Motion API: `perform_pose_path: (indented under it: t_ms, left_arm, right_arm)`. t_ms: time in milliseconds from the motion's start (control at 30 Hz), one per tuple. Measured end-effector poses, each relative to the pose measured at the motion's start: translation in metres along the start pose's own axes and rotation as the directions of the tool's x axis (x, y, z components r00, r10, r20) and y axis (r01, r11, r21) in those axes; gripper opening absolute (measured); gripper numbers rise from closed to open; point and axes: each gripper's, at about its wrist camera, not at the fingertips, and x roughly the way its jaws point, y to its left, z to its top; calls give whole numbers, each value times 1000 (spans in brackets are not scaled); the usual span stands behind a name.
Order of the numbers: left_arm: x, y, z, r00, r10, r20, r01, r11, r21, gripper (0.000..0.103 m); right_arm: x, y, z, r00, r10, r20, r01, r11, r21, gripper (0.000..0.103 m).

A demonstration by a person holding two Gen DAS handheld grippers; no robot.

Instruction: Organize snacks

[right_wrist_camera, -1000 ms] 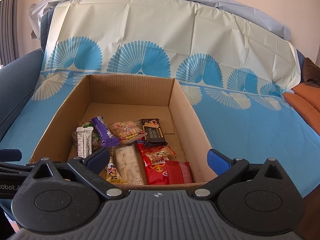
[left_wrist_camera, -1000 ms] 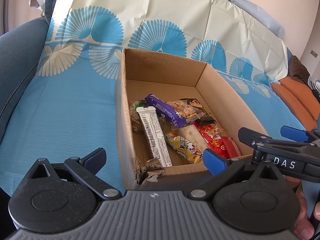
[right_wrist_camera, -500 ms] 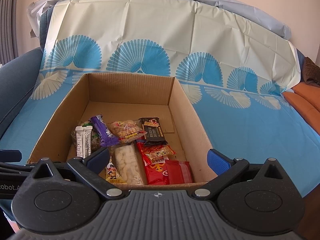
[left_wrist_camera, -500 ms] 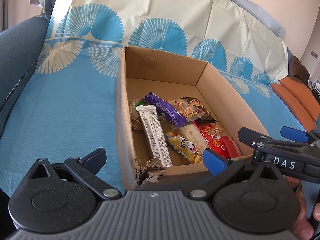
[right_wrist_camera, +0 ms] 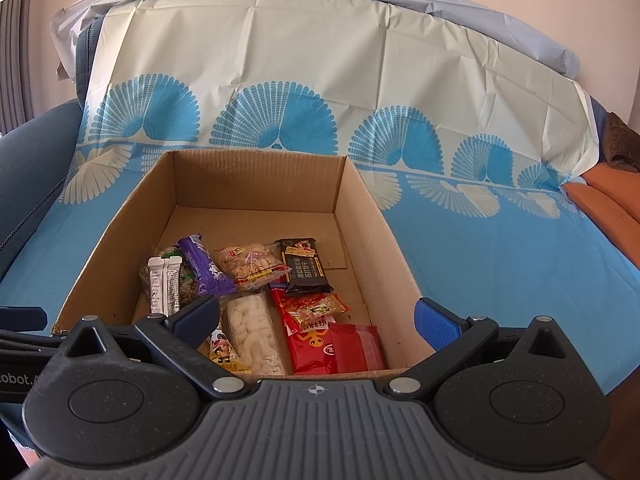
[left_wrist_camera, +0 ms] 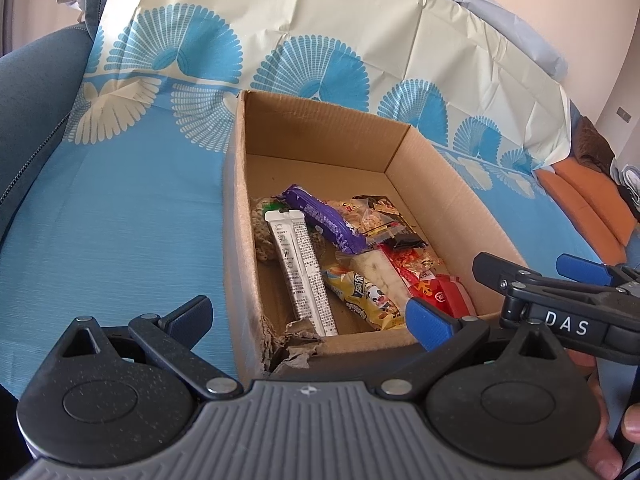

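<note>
An open cardboard box (right_wrist_camera: pixel 360 208) (left_wrist_camera: pixel 440 184) sits on a blue patterned cloth. Several snack packets lie in its near half: a white stick pack (left_wrist_camera: pixel 300 272) (right_wrist_camera: pixel 163 284), a purple bar (left_wrist_camera: pixel 324 218) (right_wrist_camera: pixel 204 266), a black bar (right_wrist_camera: pixel 304 268), a clear pack of white pieces (right_wrist_camera: pixel 254 332), red packets (right_wrist_camera: pixel 332 344), a yellow cartoon pack (left_wrist_camera: pixel 364 296). My left gripper (left_wrist_camera: pixel 308 316) is open and empty over the box's near left corner. My right gripper (right_wrist_camera: pixel 318 314) is open and empty above the near edge; it also shows in the left wrist view (left_wrist_camera: pixel 552 280).
The blue and cream cloth (right_wrist_camera: pixel 500 260) covers a sofa seat and back. A grey-blue armrest (left_wrist_camera: pixel 32 92) is at the left. Orange cushions (left_wrist_camera: pixel 580 204) lie at the right. The box's near left corner (left_wrist_camera: pixel 292 344) is torn.
Both views have shifted very slightly; the box sits a touch lower in the left wrist view. The snacks and both grippers' openings are the same.
</note>
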Motion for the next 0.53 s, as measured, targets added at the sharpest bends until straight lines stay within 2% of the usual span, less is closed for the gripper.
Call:
perform_pose_path:
  t_ms: [400, 533]
  left_arm:
    - [2, -2, 1, 1000, -22, 10, 22, 1000, -6, 103]
    - [-1, -6, 2, 999, -22, 39, 21, 999, 28, 103]
  right_arm:
    - [0, -1, 4, 1000, -6, -7, 7, 1000, 21, 102]
    - [-22, -14, 13, 991, -21, 135, 10, 997, 81, 102]
